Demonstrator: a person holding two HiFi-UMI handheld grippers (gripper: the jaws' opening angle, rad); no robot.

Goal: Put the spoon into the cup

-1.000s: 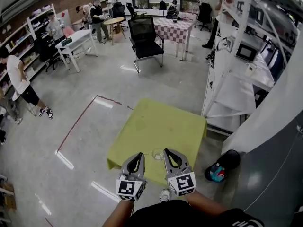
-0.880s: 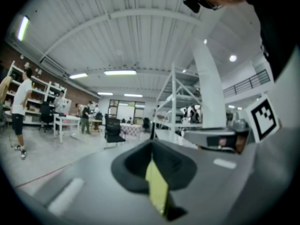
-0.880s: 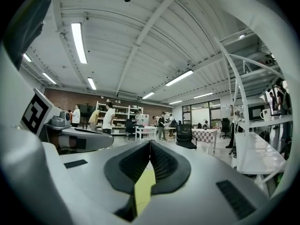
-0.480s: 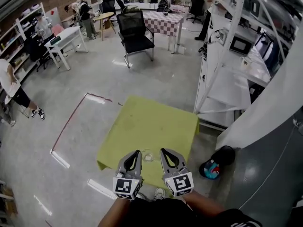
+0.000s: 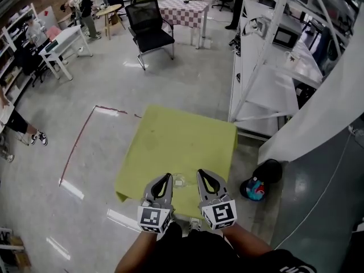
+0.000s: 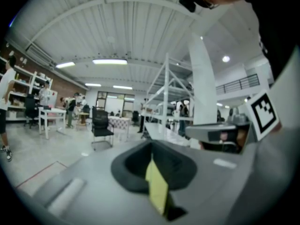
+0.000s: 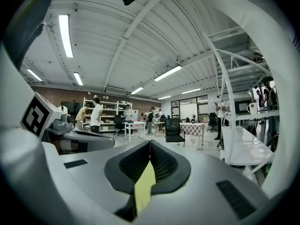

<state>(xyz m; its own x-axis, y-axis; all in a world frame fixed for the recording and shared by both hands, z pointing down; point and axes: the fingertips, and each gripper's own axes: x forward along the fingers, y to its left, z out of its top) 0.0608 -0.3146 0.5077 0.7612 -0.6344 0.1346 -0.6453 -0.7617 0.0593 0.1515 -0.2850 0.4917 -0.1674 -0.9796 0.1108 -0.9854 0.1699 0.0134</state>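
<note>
A small clear glass cup [image 5: 180, 181] stands near the front edge of the yellow-green table [image 5: 182, 141]. I cannot make out a spoon in any view. My left gripper [image 5: 166, 178] hovers just left of the cup and my right gripper [image 5: 203, 174] just right of it, both over the table's front edge. In the left gripper view the left gripper [image 6: 151, 144] has its jaws closed tip to tip, with only a sliver of yellow table showing between them. The right gripper [image 7: 150, 143] looks the same in its own view. Neither holds anything.
A white shelving rack [image 5: 273, 67] stands close to the table's right side. A dark bag [image 5: 261, 185] lies on the floor at the table's right front corner. A black chair [image 5: 147, 24] and a checkered table [image 5: 181, 7] stand farther back. Several people are at the far left.
The head view has shifted, so the table sits a little higher and more to the left in the picture. Both grippers keep flanking the cup and stay shut.
</note>
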